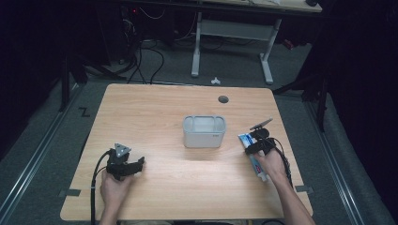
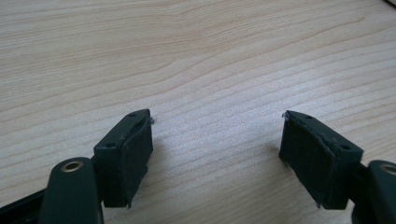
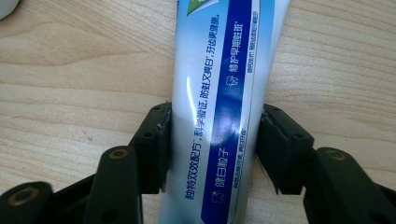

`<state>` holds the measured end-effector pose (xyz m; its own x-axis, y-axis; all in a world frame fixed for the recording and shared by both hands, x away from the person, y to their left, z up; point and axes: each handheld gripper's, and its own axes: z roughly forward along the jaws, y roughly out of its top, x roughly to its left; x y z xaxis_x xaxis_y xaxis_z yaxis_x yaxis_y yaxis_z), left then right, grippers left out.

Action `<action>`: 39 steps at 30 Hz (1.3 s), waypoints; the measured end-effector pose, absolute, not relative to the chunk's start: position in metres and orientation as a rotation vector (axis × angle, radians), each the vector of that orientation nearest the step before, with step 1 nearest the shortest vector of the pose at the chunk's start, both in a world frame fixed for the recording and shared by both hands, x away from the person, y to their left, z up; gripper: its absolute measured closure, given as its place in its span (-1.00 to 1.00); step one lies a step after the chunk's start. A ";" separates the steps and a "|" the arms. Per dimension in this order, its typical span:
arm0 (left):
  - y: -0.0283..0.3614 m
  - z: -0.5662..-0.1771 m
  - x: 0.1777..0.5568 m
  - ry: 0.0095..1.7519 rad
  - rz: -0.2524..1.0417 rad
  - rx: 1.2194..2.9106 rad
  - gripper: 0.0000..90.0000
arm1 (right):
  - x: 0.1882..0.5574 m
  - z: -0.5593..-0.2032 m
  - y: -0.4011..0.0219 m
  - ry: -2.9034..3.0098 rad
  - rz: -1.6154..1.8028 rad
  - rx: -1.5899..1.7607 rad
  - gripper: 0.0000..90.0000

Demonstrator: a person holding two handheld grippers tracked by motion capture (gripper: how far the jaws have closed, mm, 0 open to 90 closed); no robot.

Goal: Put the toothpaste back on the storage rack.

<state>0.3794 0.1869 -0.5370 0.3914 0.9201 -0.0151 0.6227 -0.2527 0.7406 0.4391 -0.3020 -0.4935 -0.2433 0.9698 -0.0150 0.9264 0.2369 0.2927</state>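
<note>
**Right gripper view: tongs closing around the toothpaste tube**

Right gripper view puts the toothpaste tube (image 3: 219,116) lengthwise between the two black pads, its long axis running straight away from the camera, in line with the tongs rather than across them. The left pad (image 3: 161,140) looks to be touching the tube's edge; the other pad (image 3: 271,144) sits at the far edge, and I cannot tell whether it presses yet. So the jaws are partly closed about the tube, at or just short of a firm grip.

From the high view, the tube (image 1: 245,139) lies flat on the desk near its right edge, to the right of the white bin (image 1: 204,131) at the desk's middle. The right gripper (image 1: 261,143) lies over it, the hand behind.

The left gripper (image 1: 123,161) rests near the desk's front-left corner, well apart from tube and bin, its jaws spread wide over bare wood with nothing between them. The right hand is plainly the nearer one, and I'd judge the lift will be its job, the bin lying to its left.
</note>
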 end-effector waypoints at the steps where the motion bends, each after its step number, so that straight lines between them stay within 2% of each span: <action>1: 0.187 -0.537 0.379 1.318 0.566 1.979 -0.43 | 0.439 -0.494 -0.302 2.316 0.335 1.791 0.17; 6: 0.187 -0.537 0.379 1.318 0.566 1.979 -0.43 | 0.438 -0.493 -0.302 2.322 0.344 1.780 0.28; 10: 0.187 -0.537 0.379 1.318 0.564 1.980 -0.43 | 0.436 -0.489 -0.304 2.315 0.372 1.776 0.50; 14: 0.187 -0.537 0.379 1.318 0.564 1.980 -0.43 | 0.436 -0.487 -0.307 2.321 0.395 1.781 0.56; 39: 0.187 -0.537 0.379 1.318 0.566 1.979 -0.43 | 0.424 -0.476 -0.312 2.333 0.516 1.729 0.61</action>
